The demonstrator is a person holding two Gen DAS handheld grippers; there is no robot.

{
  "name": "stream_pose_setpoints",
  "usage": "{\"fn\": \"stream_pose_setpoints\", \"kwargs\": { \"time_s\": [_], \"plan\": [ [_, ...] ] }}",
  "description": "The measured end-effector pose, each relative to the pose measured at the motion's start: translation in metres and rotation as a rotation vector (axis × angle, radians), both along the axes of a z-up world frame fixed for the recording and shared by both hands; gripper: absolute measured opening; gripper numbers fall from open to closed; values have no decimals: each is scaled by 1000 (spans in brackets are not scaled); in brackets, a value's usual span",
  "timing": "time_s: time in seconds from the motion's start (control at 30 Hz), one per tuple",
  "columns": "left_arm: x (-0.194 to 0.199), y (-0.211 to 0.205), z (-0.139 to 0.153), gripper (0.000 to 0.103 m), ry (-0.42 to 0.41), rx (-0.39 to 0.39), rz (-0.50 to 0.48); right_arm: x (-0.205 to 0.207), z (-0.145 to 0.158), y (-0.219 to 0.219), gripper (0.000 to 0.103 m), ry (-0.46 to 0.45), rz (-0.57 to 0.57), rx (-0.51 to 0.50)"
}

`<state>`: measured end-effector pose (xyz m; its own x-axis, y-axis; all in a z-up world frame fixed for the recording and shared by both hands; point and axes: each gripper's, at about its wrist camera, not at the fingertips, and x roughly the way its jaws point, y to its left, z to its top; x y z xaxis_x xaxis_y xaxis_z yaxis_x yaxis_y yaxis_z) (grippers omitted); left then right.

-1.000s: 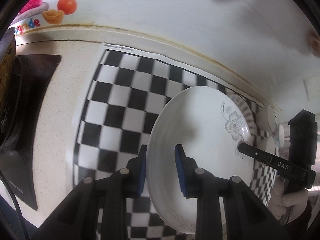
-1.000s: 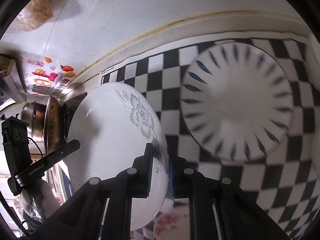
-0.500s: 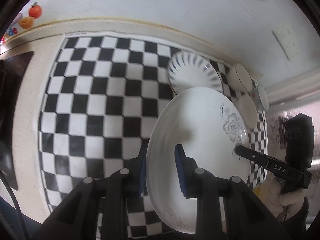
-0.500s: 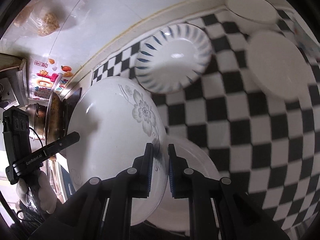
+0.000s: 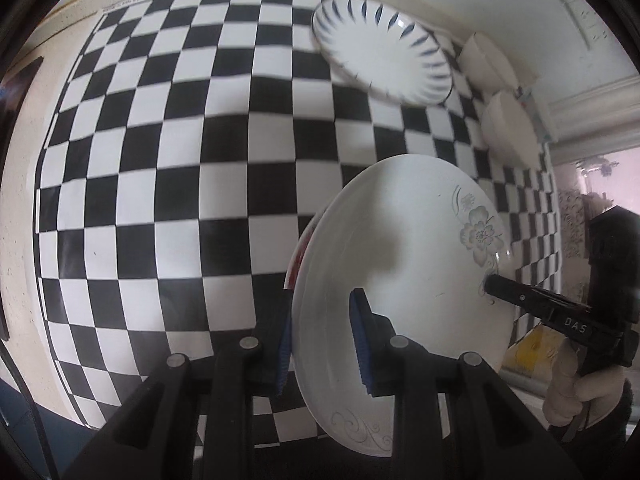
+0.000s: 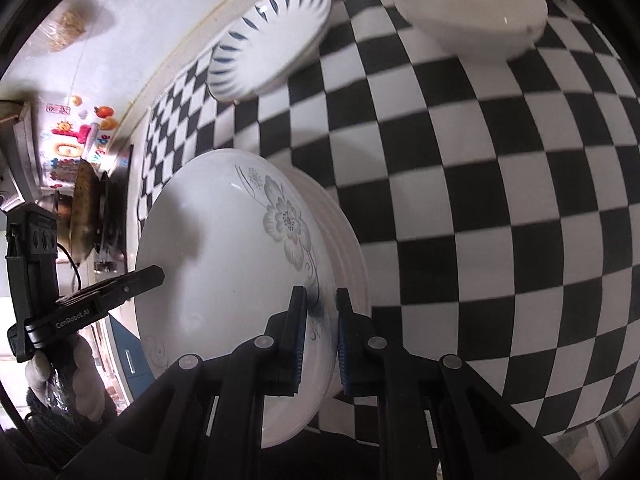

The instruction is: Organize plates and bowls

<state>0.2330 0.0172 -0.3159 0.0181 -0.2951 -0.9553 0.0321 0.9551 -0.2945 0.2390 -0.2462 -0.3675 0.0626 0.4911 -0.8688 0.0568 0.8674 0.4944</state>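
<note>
A white plate with a grey flower print [image 5: 416, 264] [image 6: 224, 264] hangs tilted over the checkered mat, held at opposite rims by both grippers. My left gripper [image 5: 320, 344] is shut on its near rim, and my right gripper [image 6: 320, 332] is shut on the rim beside the flower. Just under the held plate sits a stack of white plates [image 6: 348, 248], whose red-patterned edge [image 5: 298, 252] peeks out in the left wrist view. Whether the held plate touches the stack I cannot tell. A blue-striped plate [image 5: 380, 48] [image 6: 272, 36] lies at the back of the mat.
Two white bowls [image 5: 508, 128] [image 5: 492, 60] sit upside down at the mat's far right; one fills the top of the right wrist view [image 6: 468, 4]. A dark pan [image 6: 86, 208] stands beyond the mat. A gloved hand [image 5: 568, 384] holds the right gripper. The checkered mat [image 5: 180, 160] covers the counter.
Both grippers carried the flower plate across the mat and lower, still clamped on its rims. The stack of plates has come into view right beneath it, and the striped plate has slid toward the back.
</note>
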Motion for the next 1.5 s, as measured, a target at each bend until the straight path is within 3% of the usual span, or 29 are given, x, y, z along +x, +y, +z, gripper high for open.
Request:
{"fn": "stream_pose_setpoints", "kwargs": {
  "time_s": [0.2,0.53,0.67,1.03,1.27,1.37,1.43,1.5],
  "plan": [
    [-6,-11,-20,24,36,62,-44,-2,-7,2,15,-7,10,-29],
    [-7,-15,-27,24,66,128,-36,6,0,14,15,-18,50,-85],
    [-11,-15,-40,25,117,120,-17,7,-4,14,15,2,43,-87],
    [-13,-13,-34,25,129,117,20,10,2,24,17,9,40,-154],
    [-10,-12,-35,25,132,144,33,10,7,30,27,7,31,-156],
    [-10,-17,-37,25,137,151,34,11,12,34,38,-8,50,-193],
    [-11,-19,-37,25,136,150,38,11,19,41,55,-52,89,-291],
    [-16,-21,-39,25,139,143,40,10,22,44,55,-64,102,-284]
  ]
}}
